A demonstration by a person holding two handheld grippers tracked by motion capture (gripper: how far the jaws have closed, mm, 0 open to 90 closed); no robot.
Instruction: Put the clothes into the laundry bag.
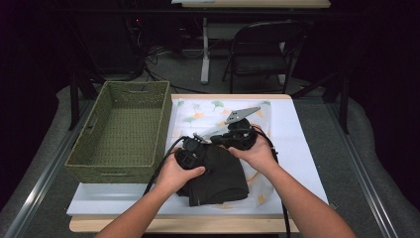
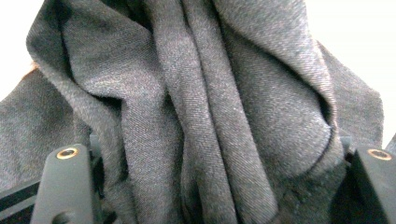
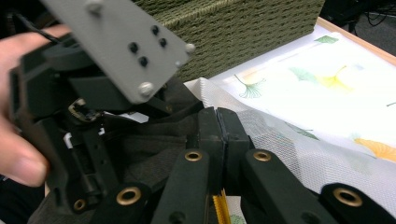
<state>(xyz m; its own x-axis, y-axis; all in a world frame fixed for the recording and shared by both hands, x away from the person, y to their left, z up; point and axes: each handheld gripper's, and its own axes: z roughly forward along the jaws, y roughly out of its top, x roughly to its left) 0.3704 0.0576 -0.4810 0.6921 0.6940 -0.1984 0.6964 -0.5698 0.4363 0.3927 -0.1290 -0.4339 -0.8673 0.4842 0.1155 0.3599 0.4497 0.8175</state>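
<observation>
A dark grey garment (image 1: 220,173) lies folded on a white mesh bag printed with leaves (image 1: 208,111). My left gripper (image 1: 197,157) points down into the garment. In the left gripper view its jaws (image 2: 223,153) stand wide apart, open, with bunched folds of the garment (image 2: 196,102) between them. Beside it, my right gripper (image 1: 216,140) points left. In the right gripper view its jaws (image 3: 218,116) are pressed together, shut on the edge of the mesh bag (image 3: 303,93) where it meets the garment (image 3: 154,154). The left gripper's body and grey plate (image 3: 84,107) are close by.
A green woven basket (image 1: 124,129) stands on the left of the white board (image 1: 297,148), right next to the bag; its wall (image 3: 243,32) rises behind the grippers. A folding chair (image 1: 262,44) stands beyond the table.
</observation>
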